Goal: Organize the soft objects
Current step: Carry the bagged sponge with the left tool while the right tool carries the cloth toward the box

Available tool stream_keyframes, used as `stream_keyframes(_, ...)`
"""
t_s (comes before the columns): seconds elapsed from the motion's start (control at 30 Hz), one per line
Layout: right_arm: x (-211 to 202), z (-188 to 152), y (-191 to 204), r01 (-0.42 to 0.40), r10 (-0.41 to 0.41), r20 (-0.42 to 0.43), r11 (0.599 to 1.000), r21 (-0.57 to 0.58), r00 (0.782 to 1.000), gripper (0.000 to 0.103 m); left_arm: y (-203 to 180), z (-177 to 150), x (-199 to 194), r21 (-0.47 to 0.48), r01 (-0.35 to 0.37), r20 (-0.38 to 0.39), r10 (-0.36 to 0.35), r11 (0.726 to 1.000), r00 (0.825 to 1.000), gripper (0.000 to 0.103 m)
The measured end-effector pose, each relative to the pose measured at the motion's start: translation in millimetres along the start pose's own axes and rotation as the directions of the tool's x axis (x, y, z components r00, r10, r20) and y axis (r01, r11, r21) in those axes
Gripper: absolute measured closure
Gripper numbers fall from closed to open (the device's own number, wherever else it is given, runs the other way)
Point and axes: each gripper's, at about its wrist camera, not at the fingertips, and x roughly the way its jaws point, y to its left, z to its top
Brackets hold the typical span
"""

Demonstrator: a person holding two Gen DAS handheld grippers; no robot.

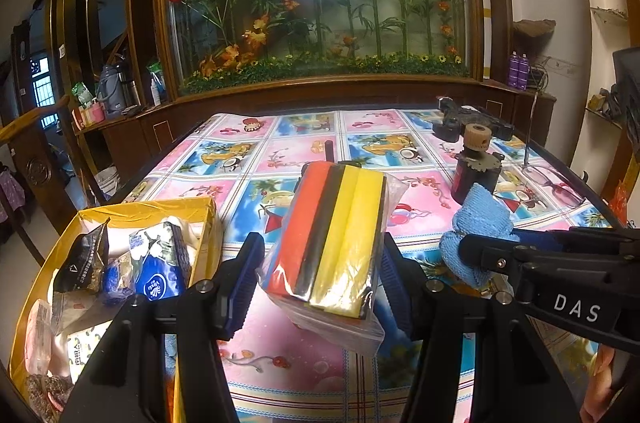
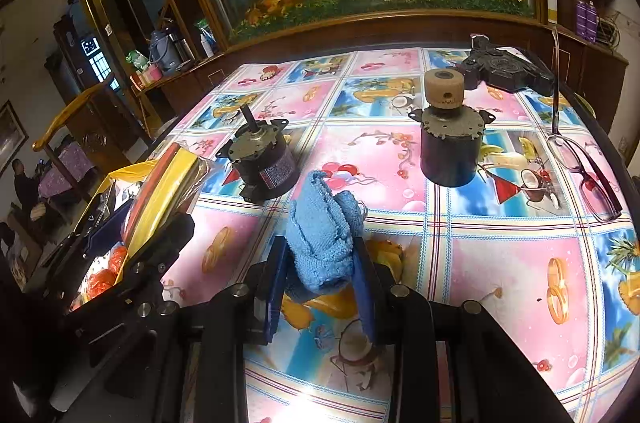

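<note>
My left gripper [image 1: 316,263] is shut on a clear bag of orange, black and yellow sponges [image 1: 332,243] and holds it above the table, just right of the yellow box [image 1: 120,213]. The box holds tissue packs, scouring pads and other soft packets. My right gripper [image 2: 320,271] is shut on a blue knitted cloth [image 2: 322,243], held above the table. The cloth also shows in the left wrist view [image 1: 478,223], right of the sponges. The sponge bag shows in the right wrist view [image 2: 164,191] at the left.
Two small electric motors [image 2: 264,159] [image 2: 450,139] stand on the flowered tablecloth [image 2: 500,263]. A black plastic part [image 2: 508,69] lies at the far right, glasses [image 2: 584,175] near the right edge. A wooden cabinet with a plant display stands behind the table.
</note>
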Motion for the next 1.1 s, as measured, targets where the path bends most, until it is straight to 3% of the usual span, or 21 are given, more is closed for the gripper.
stream_keyframes(0.57, 13, -4, -3, 0.058, -0.057, -0.016, 0.998, 0.016, 0.998, 0.07, 1, -3, -6, 0.002, -0.016, 0.03, 0.016, 1.0, 0.999, 0.047)
stream_keyframes(1.1, 11, -2, -5, 0.063, -0.063, -0.01, 0.998, 0.0, 0.998, 0.07, 0, -6, 2, 0.007, -0.004, 0.013, 0.004, 1.0, 1.0, 0.047)
